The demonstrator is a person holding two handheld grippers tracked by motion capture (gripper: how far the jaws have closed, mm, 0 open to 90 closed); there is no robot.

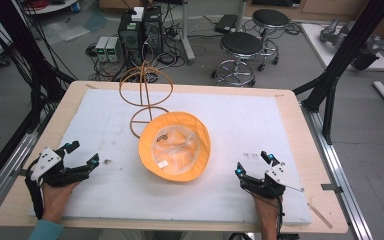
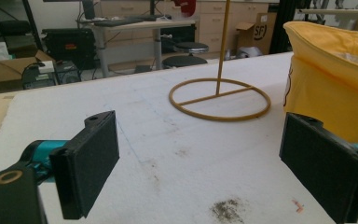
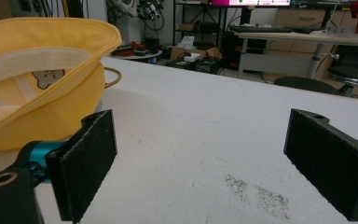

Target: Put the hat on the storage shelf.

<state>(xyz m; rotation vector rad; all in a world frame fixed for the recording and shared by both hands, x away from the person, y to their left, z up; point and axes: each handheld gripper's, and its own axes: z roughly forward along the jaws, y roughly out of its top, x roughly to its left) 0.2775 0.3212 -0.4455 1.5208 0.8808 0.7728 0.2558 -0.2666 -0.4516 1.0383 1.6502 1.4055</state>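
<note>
Fingers of both grippers, left point(image 1: 82, 154) and right point(image 1: 253, 165), gape wide and empty on the white-covered desk point(image 1: 240, 120), flanking an upturned yellow fabric bucket hat point(image 1: 175, 146) near a far wire stand point(image 1: 146, 95).

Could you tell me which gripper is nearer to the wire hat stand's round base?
Left. The left gripper sits down-left of the stand base; the right gripper lies farther off, beyond the yellow hat.

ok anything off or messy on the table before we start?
The yellow hat lies upside down, crown on the white mat, beside the wire hat stand rather than on it. Dark smudges soil the mat near the left gripper and ahead of the right gripper. Nothing looks damaged or spilled.
</note>
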